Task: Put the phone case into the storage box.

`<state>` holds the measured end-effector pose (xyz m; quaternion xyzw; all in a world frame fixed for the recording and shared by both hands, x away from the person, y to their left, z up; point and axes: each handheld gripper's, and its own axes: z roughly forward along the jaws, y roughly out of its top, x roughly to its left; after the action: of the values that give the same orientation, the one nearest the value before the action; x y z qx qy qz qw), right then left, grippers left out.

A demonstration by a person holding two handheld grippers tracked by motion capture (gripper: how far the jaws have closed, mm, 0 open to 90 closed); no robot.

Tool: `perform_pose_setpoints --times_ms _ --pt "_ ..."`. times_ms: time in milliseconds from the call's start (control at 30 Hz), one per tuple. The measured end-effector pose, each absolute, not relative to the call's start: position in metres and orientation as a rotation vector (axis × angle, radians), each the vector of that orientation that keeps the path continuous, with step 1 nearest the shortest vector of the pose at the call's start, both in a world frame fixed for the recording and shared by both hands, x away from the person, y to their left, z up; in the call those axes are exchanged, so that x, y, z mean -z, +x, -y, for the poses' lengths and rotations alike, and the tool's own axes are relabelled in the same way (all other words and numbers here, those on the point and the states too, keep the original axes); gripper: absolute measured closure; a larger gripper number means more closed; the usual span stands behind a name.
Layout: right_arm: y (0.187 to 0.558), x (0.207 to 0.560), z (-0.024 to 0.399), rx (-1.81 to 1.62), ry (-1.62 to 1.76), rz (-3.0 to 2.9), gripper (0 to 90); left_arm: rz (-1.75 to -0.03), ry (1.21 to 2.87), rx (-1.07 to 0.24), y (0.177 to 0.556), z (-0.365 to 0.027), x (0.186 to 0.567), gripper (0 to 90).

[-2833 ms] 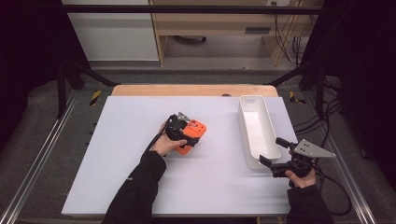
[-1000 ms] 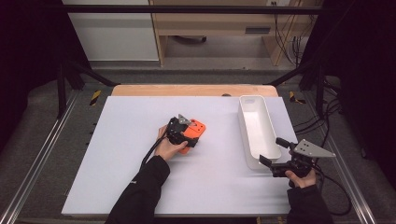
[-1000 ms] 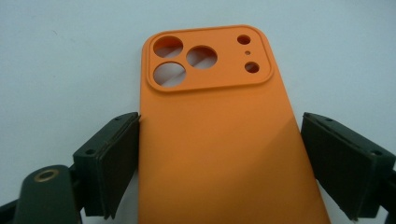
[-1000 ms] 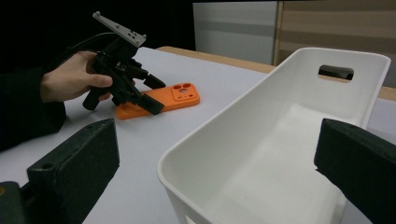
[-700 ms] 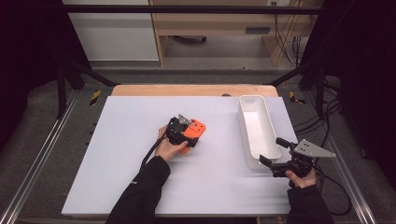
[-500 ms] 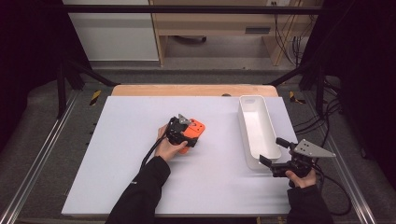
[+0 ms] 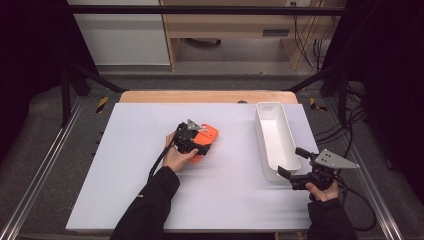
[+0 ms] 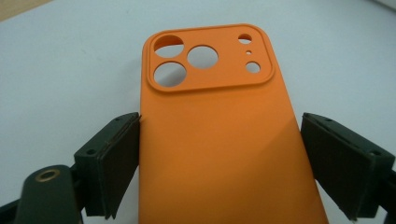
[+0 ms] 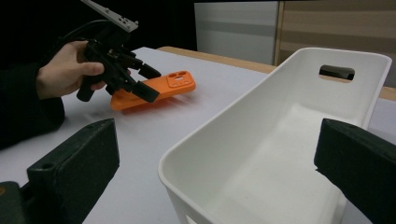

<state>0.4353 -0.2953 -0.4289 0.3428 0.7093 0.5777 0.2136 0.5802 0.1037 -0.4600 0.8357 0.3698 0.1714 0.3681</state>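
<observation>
L hand mid-table, holding the left gripper w/ jaws clamped on the long edges of an orange phone case. In left gripper view the case runs up between both pads, camera-cutout end pointing away, back face up. Right gripper view: case tilted, near end raised in the grip, far end on or just above the white table; can't tell which. L gripper there comes at it from upper left.

R of centre: white plastic bin, long, narrow, lying lengthwise front to back on the table; slot handle in far end wall. Well apart from case.

Far R, table's near corner: right gripper in R hand, jaws apart, nothing between pads, hovering at the bin's near end. Grey 3-cornered plate on top.
</observation>
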Motion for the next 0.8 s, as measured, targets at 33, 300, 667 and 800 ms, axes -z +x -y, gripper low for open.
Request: perform_pose_setpoints --times_ms 33,300,667,800 --pt "0.435 0.429 0.295 -1.603 0.952 -1.968 0.4 -0.941 2.141 -0.439 0.579 -0.105 0.457 13.5" --pt "0.435 0.429 0.295 -1.605 0.951 -1.968 0.4 -0.896 2.101 -0.45 0.567 -0.112 0.437 13.5" --pt "0.435 0.429 0.295 -1.604 0.942 -1.973 0.4 -0.818 2.085 -0.469 0.545 -0.125 0.417 13.5" --pt "0.435 0.429 0.294 -1.601 0.939 -1.975 0.4 -0.799 2.079 -0.474 0.538 -0.132 0.412 13.5"
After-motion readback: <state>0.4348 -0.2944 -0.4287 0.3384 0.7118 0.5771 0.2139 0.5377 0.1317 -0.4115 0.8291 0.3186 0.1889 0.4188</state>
